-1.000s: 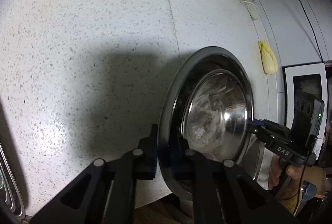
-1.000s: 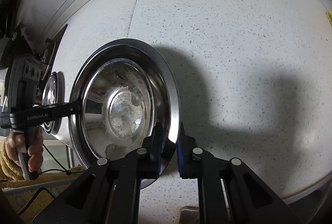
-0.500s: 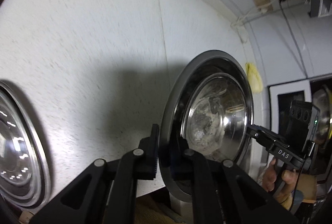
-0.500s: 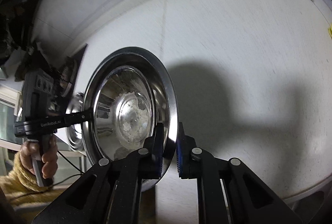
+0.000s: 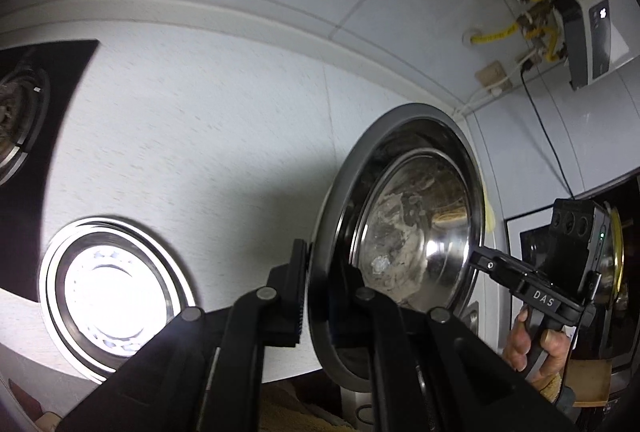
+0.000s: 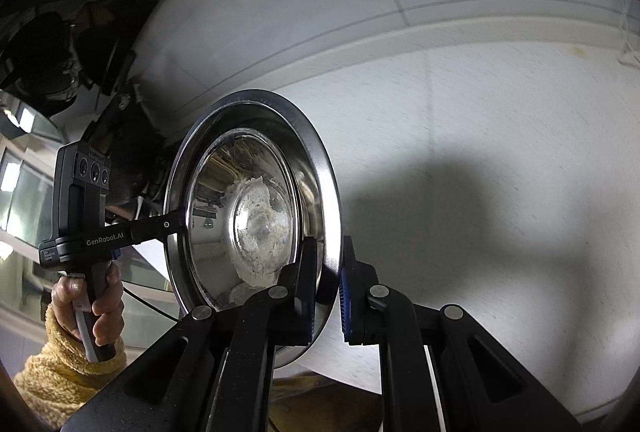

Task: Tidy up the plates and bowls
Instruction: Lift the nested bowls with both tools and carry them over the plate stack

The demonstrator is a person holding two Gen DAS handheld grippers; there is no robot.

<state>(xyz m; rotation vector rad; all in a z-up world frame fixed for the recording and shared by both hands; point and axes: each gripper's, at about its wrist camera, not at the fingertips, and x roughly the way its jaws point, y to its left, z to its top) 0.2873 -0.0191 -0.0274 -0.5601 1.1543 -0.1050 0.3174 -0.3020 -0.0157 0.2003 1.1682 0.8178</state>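
Note:
A steel bowl [image 5: 412, 232] with whitish residue inside hangs tilted above the counter, gripped at opposite sides of its rim. My left gripper [image 5: 322, 292] is shut on the near rim in the left wrist view. Across the bowl, the right gripper [image 5: 476, 257] pinches the far rim, with a hand under it. In the right wrist view the same bowl [image 6: 248, 216] is gripped by my right gripper [image 6: 328, 284], shut on the rim, while the left gripper [image 6: 180, 224] bites the opposite edge. A shiny steel plate [image 5: 112, 296] lies flat on the counter at lower left.
The speckled white counter [image 5: 208, 136] runs under both grippers to a tiled wall. A black stove top [image 5: 28, 120] sits at the far left. A water heater [image 5: 588, 28] with yellow pipes hangs on the wall at upper right. A yellow fuzzy sleeve [image 6: 60, 364] shows at lower left.
Both grippers have risen with the bowl, which now hangs higher above the counter. The view tipped up: the steel plate, the stove and the wall heater have come into sight.

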